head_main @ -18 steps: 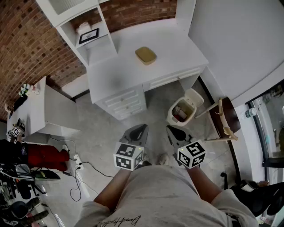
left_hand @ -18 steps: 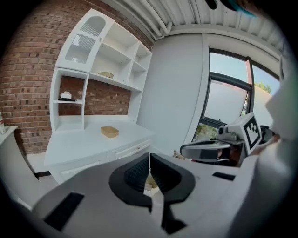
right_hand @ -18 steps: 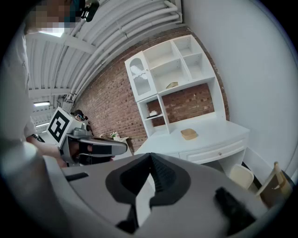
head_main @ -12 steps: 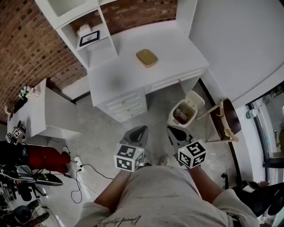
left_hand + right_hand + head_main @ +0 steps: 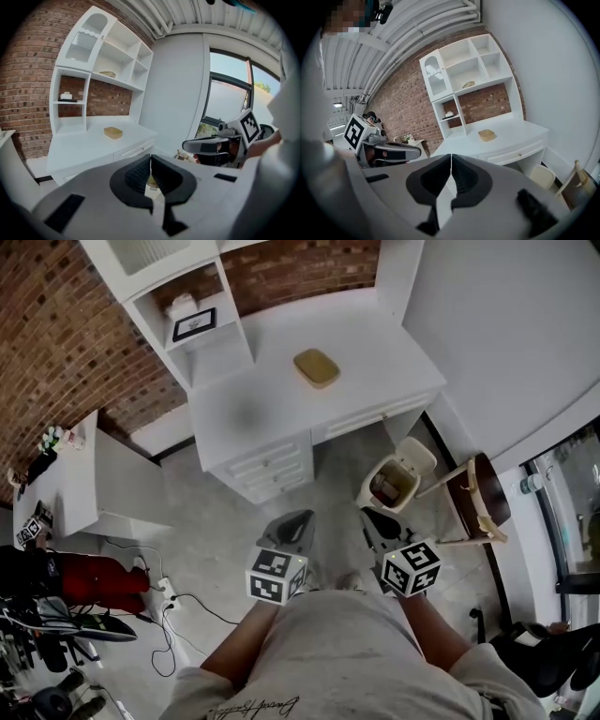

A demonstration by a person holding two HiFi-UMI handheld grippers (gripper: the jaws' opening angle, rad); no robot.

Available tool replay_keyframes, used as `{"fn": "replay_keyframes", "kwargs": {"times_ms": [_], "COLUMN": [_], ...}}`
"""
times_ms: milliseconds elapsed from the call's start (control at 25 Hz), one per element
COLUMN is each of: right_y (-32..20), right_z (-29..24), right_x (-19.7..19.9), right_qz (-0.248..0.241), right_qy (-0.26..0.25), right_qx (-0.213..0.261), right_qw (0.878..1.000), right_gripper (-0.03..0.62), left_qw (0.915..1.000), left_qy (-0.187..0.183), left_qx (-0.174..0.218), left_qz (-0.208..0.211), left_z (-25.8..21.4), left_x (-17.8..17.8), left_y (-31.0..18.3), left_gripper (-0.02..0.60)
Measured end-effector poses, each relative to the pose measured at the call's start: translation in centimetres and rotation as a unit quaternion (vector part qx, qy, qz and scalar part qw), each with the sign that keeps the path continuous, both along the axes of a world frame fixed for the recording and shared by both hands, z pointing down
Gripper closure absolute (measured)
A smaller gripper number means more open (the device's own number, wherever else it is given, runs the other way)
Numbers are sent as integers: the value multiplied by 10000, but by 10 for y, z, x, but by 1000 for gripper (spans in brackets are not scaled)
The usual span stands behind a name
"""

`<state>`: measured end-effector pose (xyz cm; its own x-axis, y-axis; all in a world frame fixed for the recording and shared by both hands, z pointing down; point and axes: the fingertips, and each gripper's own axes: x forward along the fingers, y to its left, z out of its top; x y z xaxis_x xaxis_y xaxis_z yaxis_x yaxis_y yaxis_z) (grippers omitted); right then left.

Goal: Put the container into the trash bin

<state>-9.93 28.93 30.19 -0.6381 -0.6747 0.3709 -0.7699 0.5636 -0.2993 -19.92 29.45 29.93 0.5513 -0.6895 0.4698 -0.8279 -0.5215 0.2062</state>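
Observation:
A flat tan container (image 5: 317,367) lies on the white desk (image 5: 281,399); it also shows as a small tan box (image 5: 113,132) in the left gripper view and as a tan box (image 5: 487,135) in the right gripper view. A cream trash bin (image 5: 394,486) with its lid up stands on the floor by the desk's right end, and its lid (image 5: 543,176) shows low right in the right gripper view. My left gripper (image 5: 294,525) and right gripper (image 5: 372,521) hang side by side over the floor, well short of the desk. Both are shut with nothing in them.
White shelving (image 5: 178,296) rises behind the desk against a brick wall (image 5: 66,343). A wooden chair (image 5: 473,498) stands right of the bin. A low white table (image 5: 89,474), a red box (image 5: 89,573) and cables (image 5: 169,610) lie on the left floor.
The view has shifted slightly toward the desk; the desk and bin sit a little lower and to the right in the frame. Both grippers keep the same pose, jaws closed.

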Motion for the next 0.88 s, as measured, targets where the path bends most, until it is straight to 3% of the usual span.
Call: {"fn": "replay_keyframes", "kwargs": {"times_ms": [480, 880], "right_y": [-9, -25], "right_z": [-4, 5], "right_x": [-45, -48], "right_qz": [235, 282], "right_qy": [204, 256], "right_qx": [129, 62], "right_qw": [9994, 9993], "right_gripper": [565, 565], "left_qw": [9996, 9993], "left_qy": [24, 102], "left_qx": [237, 286], "left_qz": [148, 221], "left_z": [-6, -4], "left_x": [-50, -48], "left_y": [-8, -32], "left_gripper": [563, 563]}}
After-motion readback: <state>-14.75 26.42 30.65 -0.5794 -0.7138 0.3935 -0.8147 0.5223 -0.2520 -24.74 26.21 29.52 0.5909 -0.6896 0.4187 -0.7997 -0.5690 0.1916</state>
